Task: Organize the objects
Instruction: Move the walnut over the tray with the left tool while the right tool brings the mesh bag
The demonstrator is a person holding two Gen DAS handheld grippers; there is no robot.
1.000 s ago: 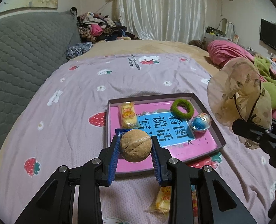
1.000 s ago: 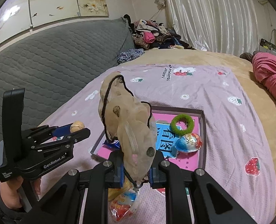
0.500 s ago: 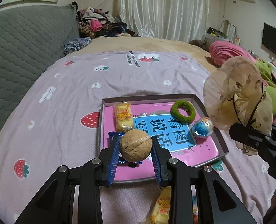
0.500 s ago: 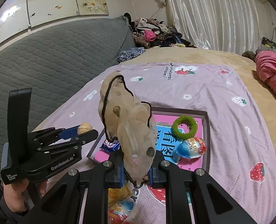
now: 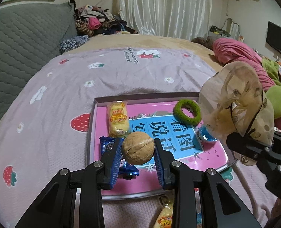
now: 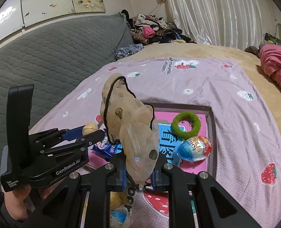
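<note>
My left gripper (image 5: pixel 138 153) is shut on a walnut (image 5: pixel 138 148) and hangs above the near left part of a pink tray (image 5: pixel 140 187). In the tray lie a yellow snack pack (image 5: pixel 117 118), a blue wrapper (image 5: pixel 107 146), a green hair ring (image 5: pixel 187 111) and a foil egg (image 6: pixel 194 148). My right gripper (image 6: pixel 138 177) is shut on a sheer beige dotted scrunchie (image 6: pixel 129 125), held up over the tray's near edge. In the right wrist view the left gripper (image 6: pixel 92 131) with the walnut (image 6: pixel 90 127) shows at the left.
The tray lies on a lilac strawberry blanket (image 5: pixel 121 72) over a bed. More snack packs (image 5: pixel 164 218) lie on the blanket in front of the tray. A grey quilted headboard (image 5: pixel 17 43) stands to the left, a clothes pile (image 5: pixel 98 22) behind.
Both grippers have come forward and lower toward the tray, which now looks larger and nearer. The walnut and the scrunchie stay gripped as before.
</note>
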